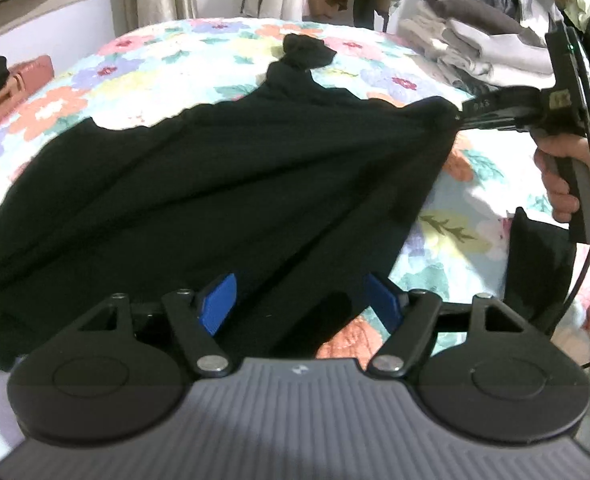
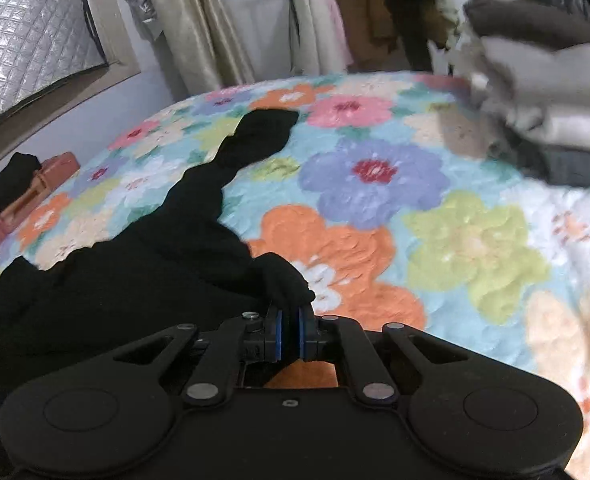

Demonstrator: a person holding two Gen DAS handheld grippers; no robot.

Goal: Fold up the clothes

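Note:
A black garment (image 1: 223, 184) lies spread on a flowered bedspread (image 1: 143, 64), one twisted sleeve trailing toward the far side. My left gripper (image 1: 301, 300) is open, its blue pads apart over the garment's near edge, holding nothing. My right gripper (image 2: 289, 334) is shut on a corner of the black garment (image 2: 135, 288) and pulls it taut. In the left wrist view the right gripper (image 1: 461, 117) is at the garment's right corner, held by a hand.
A stack of folded grey, white and brown clothes (image 1: 479, 48) sits at the bed's far right; it also shows in the right wrist view (image 2: 543, 92). A reddish-brown box (image 1: 11, 88) stands left of the bed. Curtains and hanging clothes (image 2: 327, 12) are behind the bed.

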